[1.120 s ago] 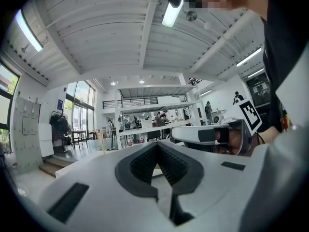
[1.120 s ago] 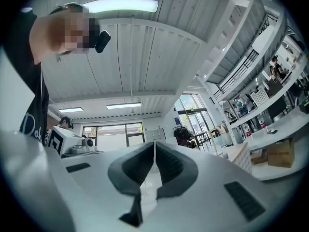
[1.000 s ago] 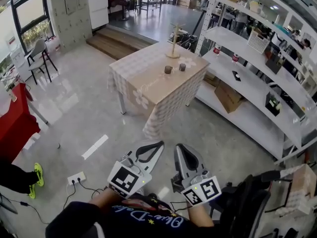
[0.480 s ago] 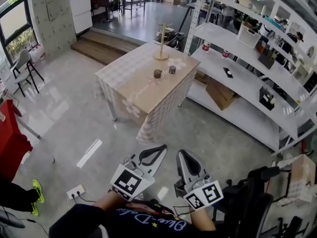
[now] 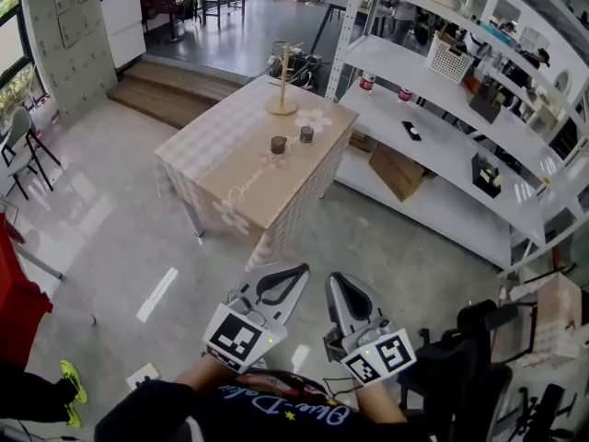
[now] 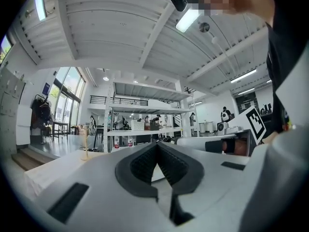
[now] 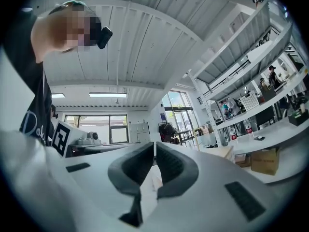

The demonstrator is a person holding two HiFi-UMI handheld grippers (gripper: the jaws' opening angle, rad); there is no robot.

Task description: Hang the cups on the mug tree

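Two dark cups (image 5: 278, 144) (image 5: 306, 134) stand side by side on a cloth-covered table (image 5: 230, 182) a few steps ahead in the head view. Behind them, near the table's far end, stands the wooden mug tree (image 5: 282, 81), bare of cups; the left gripper view also catches the mug tree (image 6: 86, 145) far off at the left. My left gripper (image 5: 297, 271) (image 6: 157, 145) and right gripper (image 5: 333, 278) (image 7: 154, 143) are held close to my body, side by side, far short of the table. Both have their jaws shut, with nothing between them.
White shelving (image 5: 433, 145) runs along the table's right side, with a cardboard box (image 5: 398, 168) on its lowest level. Wooden steps (image 5: 156, 99) lie beyond the table at left. A black chair (image 5: 460, 366) is at my right, a power strip (image 5: 143, 374) on the floor at my left.
The table, cups and mug tree have shifted left and grown slightly larger in the head view as I walk toward them. Both grippers stay shut in front of me.
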